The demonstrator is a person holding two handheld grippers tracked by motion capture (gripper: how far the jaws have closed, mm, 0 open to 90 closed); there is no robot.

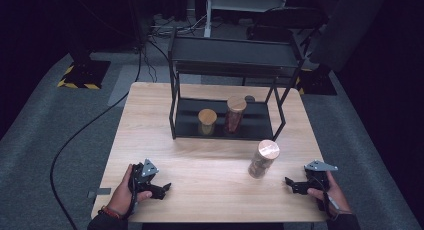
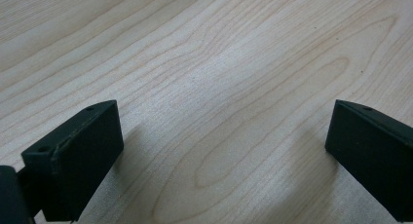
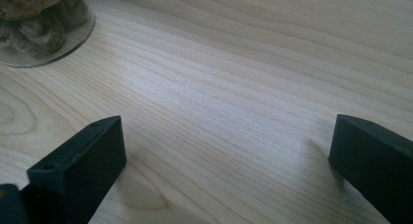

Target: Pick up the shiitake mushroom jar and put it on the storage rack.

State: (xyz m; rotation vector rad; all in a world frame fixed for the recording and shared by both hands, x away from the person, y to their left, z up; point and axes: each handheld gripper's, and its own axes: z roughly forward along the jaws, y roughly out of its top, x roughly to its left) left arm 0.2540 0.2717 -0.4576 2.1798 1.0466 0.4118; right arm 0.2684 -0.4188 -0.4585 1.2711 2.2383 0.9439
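Nearest the camera, at the table's near edge, both of my hands rest on the wooden table, each holding a gripper. Starting at the left, my left gripper lies low on the wood, its jaws spread wide with nothing between them; in the left gripper view I see just bare wood grain between the two black jaws. Moving toward the middle, a black two-tier wire shelf stands at the far half of the table, and on its lower tier sit two glass jars with wooden lids, a short jar on the left and a taller jar of dark red contents just beside it on the right. Further right, in front of the shelf and apart from it, the loose jar stands upright on the table with a wooden lid and brownish lumpy contents. At the far right, my right gripper points toward that jar, near it but not touching, jaws released and empty; the right gripper view catches the jar's glass base at its upper left corner. I judge the work is at its start: the reach for the loose jar, likely to shelve it with the others. Next I need to swing the right gripper left, centre the jaws around the jar's body, and close gently on the glass.
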